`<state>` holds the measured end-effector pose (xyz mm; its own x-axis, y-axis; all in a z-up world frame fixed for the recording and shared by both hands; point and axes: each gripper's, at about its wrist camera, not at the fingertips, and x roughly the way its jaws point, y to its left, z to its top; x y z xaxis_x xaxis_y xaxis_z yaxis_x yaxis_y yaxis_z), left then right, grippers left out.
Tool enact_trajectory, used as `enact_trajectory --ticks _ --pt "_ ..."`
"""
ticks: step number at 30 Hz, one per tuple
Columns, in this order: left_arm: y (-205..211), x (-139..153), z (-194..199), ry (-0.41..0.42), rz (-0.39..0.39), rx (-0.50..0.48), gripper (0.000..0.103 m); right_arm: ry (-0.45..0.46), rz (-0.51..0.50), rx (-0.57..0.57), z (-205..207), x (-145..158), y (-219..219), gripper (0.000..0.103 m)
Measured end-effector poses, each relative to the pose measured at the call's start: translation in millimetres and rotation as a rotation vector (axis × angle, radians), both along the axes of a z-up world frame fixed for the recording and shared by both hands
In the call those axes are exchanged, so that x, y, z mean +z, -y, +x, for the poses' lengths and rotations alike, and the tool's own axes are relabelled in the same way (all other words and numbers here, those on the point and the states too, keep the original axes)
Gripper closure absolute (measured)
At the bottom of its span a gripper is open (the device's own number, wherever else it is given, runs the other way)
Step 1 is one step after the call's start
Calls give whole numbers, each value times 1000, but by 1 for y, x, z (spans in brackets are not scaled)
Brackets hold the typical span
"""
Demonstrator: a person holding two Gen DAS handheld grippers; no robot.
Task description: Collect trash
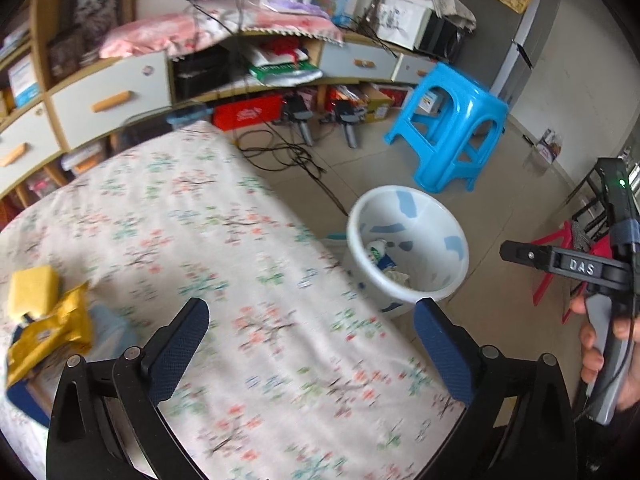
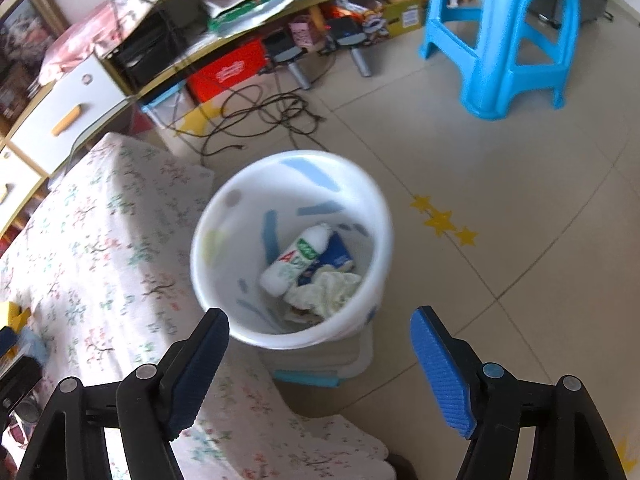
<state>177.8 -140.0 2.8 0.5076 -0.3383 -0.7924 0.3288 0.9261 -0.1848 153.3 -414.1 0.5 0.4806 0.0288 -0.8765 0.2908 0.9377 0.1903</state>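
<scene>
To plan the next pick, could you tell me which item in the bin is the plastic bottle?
It is the white bottle with green lettering, lying tilted in the white bin, beside the crumpled tissue and blue packet.

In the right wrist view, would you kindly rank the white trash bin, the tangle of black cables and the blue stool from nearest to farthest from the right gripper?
From the right gripper:
1. White trash bin, on the floor just ahead of the fingers, beside the table.
2. Black cables, on the floor beyond the bin, in front of the shelves.
3. Blue stool, farthest, at upper right.
</scene>
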Motion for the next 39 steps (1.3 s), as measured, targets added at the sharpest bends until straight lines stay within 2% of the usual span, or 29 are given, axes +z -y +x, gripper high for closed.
enact_trajectory --ticks 5,10,16,23,27,36,39 --pt "-44 12 -18 35 2 63 0 11 -24 57 8 3 -35 19" --pt "-95 18 -29 65 42 188 0 8 -43 121 18 2 -74 18" --pt "-161 14 -37 87 35 328 0 0 -54 191 29 -2 -122 17" --pt "-227 1 -40 6 22 467 0 -21 -59 277 39 -10 -182 17" --pt "-264 -7 -46 -47 -23 539 0 -24 -62 323 45 -12 -216 17" --pt "-304 -26 -57 -147 -12 584 0 -35 -53 431 55 -21 -287 17" --pt "-314 -27 -63 -148 1 597 0 -29 -30 449 58 -22 -304 17"
